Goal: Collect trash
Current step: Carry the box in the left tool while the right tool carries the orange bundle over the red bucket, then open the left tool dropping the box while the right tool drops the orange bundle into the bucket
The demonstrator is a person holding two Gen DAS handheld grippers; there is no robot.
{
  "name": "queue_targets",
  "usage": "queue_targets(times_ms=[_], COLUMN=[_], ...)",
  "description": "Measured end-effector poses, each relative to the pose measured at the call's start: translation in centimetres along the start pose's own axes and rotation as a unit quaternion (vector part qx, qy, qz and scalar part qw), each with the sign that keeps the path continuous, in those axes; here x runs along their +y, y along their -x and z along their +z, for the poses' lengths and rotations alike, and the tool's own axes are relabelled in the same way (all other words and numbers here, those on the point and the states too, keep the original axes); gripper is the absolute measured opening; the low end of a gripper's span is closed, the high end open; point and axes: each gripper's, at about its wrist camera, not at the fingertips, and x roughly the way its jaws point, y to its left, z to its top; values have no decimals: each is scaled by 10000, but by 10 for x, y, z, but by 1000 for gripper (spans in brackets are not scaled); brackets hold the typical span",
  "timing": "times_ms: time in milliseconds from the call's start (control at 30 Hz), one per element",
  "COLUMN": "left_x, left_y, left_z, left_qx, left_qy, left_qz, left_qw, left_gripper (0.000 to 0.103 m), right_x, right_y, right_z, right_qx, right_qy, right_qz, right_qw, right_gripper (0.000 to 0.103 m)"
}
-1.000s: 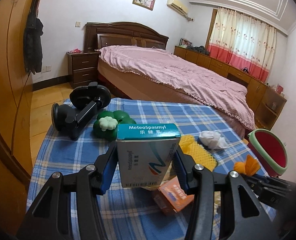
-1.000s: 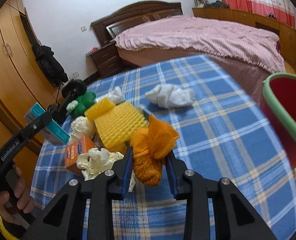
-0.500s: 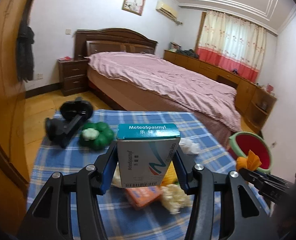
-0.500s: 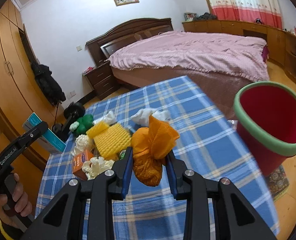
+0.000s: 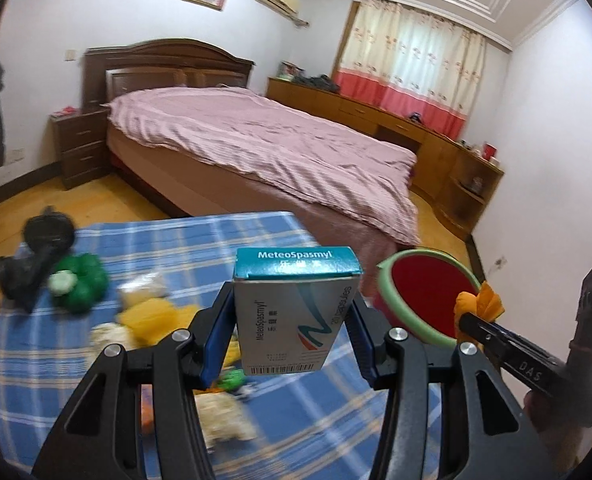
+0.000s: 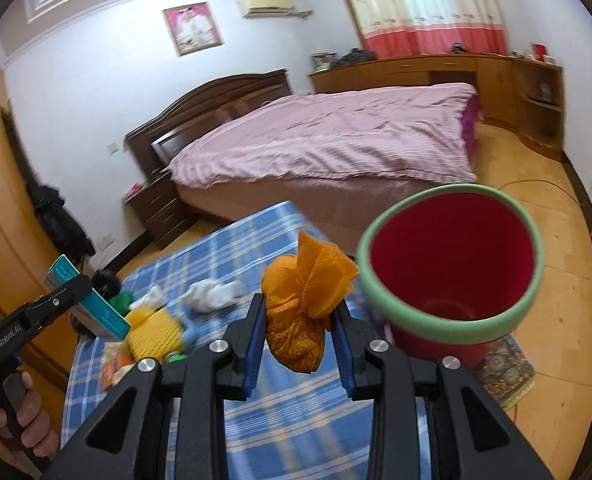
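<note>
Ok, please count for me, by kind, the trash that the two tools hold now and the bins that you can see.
medicine box: 1, clamped in the left tool
orange mesh wad: 1, clamped in the right tool
red bin with a green rim: 1, beside the table
Total: 3

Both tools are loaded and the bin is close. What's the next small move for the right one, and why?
Probably carry the right tool a little further right, over the red bin, then open. Its orange mesh wad hangs just left of the green rim, above the checked tablecloth.
</note>
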Motion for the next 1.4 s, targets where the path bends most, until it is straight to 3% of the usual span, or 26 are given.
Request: queue_targets(times_ms=[233, 667, 1033, 1167, 1400], left_x=[-58, -142, -177, -181, -180], left_y=[-48, -136, -186, -192, -199], left_z=[6, 1, -16, -17, -16], left_qx=[256, 690, 1029, 1006, 1052], left_qy=[-264, -783, -1156, -1298, -1096], left_qz=[-392, -871, -1014, -909, -961], left_qw=[9986, 9907, 9827, 9822, 9837], left_gripper=[53, 53, 53, 59, 65], right_x=[-65, -130, -165, -173, -176], right_y=[-5, -33, -62, -60, -56], right_z=[12, 24, 19, 16, 16], right_qx=[-43, 13, 173, 100, 45], right_qy=[-449, -649, -959, -1097, -1185], right_qz=[-372, -849, -985, -945, -932], right_qw=[9983, 9943, 9904, 9894, 9886], right_gripper=[34, 34, 39, 41, 51])
